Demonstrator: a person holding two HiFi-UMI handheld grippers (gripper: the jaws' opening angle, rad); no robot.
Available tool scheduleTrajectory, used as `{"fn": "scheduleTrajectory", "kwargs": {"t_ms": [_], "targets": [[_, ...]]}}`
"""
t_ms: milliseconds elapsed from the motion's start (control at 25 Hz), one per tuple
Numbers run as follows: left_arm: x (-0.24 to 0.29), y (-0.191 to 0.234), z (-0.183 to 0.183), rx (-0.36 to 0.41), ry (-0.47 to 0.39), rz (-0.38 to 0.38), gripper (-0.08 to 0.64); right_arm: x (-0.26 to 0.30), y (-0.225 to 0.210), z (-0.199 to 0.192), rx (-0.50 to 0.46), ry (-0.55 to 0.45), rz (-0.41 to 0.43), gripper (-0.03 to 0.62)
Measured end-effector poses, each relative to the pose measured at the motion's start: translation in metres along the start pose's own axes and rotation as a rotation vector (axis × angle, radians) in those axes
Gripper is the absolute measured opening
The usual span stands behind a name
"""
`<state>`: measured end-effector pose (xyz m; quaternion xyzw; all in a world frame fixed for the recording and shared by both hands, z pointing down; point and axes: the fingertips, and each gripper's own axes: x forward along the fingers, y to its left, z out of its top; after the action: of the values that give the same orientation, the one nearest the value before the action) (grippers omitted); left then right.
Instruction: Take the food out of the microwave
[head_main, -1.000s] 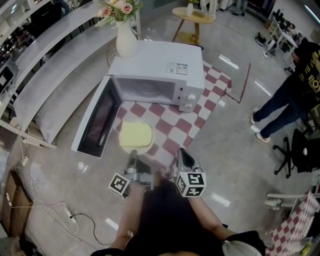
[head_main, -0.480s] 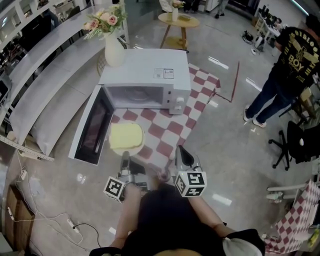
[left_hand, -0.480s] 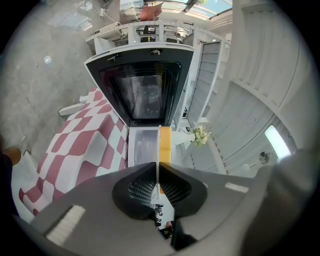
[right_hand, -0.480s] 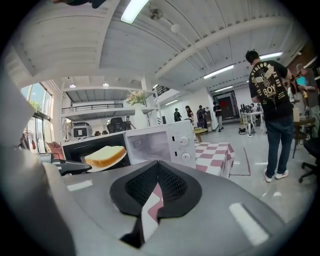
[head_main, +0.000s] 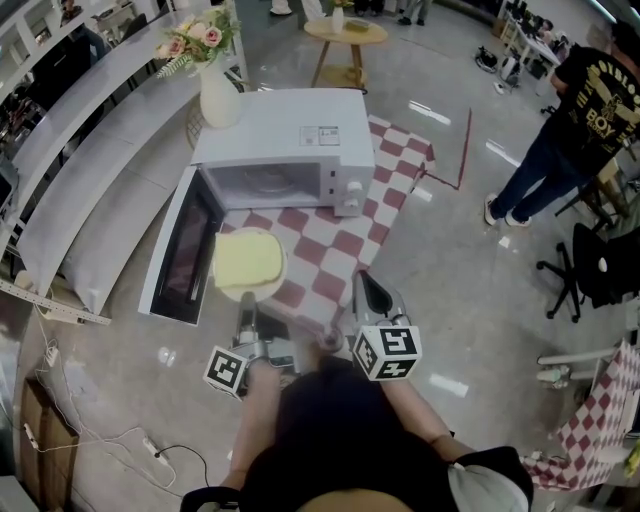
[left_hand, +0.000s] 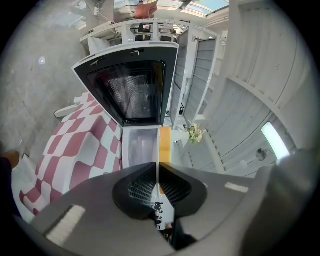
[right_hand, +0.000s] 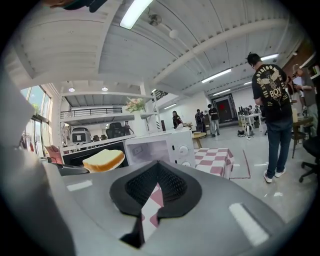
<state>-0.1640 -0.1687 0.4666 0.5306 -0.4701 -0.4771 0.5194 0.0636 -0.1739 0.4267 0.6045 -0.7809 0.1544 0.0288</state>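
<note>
A slice of yellow bread (head_main: 246, 258) lies on a white plate (head_main: 224, 286), held in the air in front of the white microwave (head_main: 285, 135). The microwave's door (head_main: 185, 250) hangs wide open to the left and its chamber looks empty. My left gripper (head_main: 247, 306) is shut on the plate's near rim. In the left gripper view the plate (left_hand: 140, 145) and bread (left_hand: 165, 145) show edge-on beyond the closed jaws (left_hand: 158, 169). My right gripper (head_main: 364, 292) hangs to the right of the plate, shut and holding nothing. The right gripper view shows the bread (right_hand: 103, 160) at left.
The microwave stands on a red-and-white checked cloth (head_main: 345, 240) on the floor. A vase of flowers (head_main: 218, 95) stands behind it, with a round wooden table (head_main: 345, 30) farther back. White shelving (head_main: 90, 150) runs along the left. A person in black (head_main: 565, 120) stands at right.
Both grippers have risen, carrying the plate and bread up off the checked cloth. The head view has shifted, so the microwave sits a little lower and further left in the picture.
</note>
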Motion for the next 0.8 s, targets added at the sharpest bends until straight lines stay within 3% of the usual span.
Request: {"fn": "scheduleTrajectory", "kwargs": {"t_ms": [800], "targets": [[-0.006,0.004,0.002,-0.005,0.002,0.005,0.025,0.003,0.002,-0.017,0.002,0.044,-0.015,-0.002]]}}
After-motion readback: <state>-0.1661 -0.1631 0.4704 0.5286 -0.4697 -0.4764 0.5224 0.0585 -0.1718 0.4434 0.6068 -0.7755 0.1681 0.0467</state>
